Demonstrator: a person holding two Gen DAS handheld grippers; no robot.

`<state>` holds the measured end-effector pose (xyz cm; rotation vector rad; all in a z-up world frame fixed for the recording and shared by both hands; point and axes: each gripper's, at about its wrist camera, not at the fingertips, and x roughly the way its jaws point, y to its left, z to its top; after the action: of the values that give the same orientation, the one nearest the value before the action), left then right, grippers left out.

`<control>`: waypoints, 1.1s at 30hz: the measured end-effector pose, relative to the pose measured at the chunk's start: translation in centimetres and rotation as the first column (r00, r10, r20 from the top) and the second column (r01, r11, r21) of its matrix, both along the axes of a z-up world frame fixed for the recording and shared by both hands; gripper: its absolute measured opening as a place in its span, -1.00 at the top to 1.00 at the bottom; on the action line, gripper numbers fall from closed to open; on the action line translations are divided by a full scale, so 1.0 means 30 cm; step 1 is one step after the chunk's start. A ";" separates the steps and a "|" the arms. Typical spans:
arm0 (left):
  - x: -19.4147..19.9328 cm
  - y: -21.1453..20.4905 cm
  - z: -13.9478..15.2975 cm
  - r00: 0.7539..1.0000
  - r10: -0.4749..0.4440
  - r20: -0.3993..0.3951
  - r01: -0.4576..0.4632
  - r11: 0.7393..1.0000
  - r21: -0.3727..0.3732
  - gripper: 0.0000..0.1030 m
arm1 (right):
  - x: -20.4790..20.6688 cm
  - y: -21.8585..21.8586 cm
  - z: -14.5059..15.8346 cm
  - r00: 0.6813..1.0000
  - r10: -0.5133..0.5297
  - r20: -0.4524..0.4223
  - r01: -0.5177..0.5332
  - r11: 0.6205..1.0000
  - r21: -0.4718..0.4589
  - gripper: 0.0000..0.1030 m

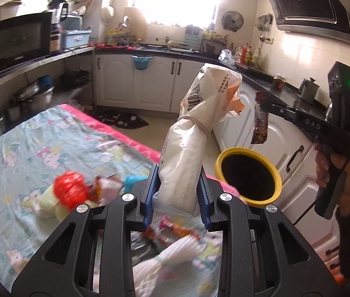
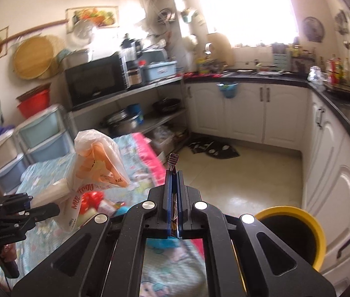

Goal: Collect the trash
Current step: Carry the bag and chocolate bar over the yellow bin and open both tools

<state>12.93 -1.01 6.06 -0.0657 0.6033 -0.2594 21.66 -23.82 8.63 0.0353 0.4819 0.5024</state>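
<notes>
- White crinkly plastic makes up the tied bag [image 1: 194,133], which stands upright between the blue pads of the left gripper [image 1: 178,193]; its jaws are clenched on the bag's lower part, and a knotted neck sits partway up.
- Judging by its creases and the way it holds its shape, the bag looks light, soft and partly filled; the film is probably slippery, so a hold low on the fuller body, as now, seems safer than pinching the loose top above the knot.
- Held by the right gripper [image 2: 174,173], a dark snack wrapper [image 1: 260,121] hangs down limp in the left wrist view; the jaws are pressed together on it, with only a crimped edge poking out past the tips in the right wrist view.
- Thin and floppy, that wrapper should weigh almost nothing and could slide out if the grip eases.
- Both pieces are lifted above the counter [image 1: 26,148], covered in a cartoon-print cloth, and near the yellow-rimmed bin [image 1: 249,177] standing beside the white cabinets [image 1: 286,148].
- More litter, including a red mesh piece [image 1: 69,189] and bright wrappers, lies on the cloth, so collecting looks partway done.
</notes>
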 end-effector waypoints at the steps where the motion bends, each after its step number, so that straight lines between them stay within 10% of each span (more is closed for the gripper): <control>1: 0.016 -0.020 0.001 1.000 -0.010 -0.002 0.010 1.000 -0.002 0.56 | 0.003 -0.032 0.006 1.000 -0.021 0.004 0.021 1.000 0.009 0.93; 14: 0.247 -0.326 -0.055 0.982 -0.149 -0.114 0.159 0.984 0.083 0.56 | 0.023 -0.406 -0.027 0.955 -0.296 -0.002 0.294 0.949 0.113 0.93; 33: 0.508 -0.707 -0.316 0.902 -0.264 -0.342 0.328 0.934 0.142 0.53 | 0.134 -0.589 -0.315 0.877 -0.469 -0.102 0.470 0.882 -0.015 0.89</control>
<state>28.18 -22.21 -3.42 0.1821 0.9607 -0.4912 25.70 -41.50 -0.82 0.1854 0.5513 0.0220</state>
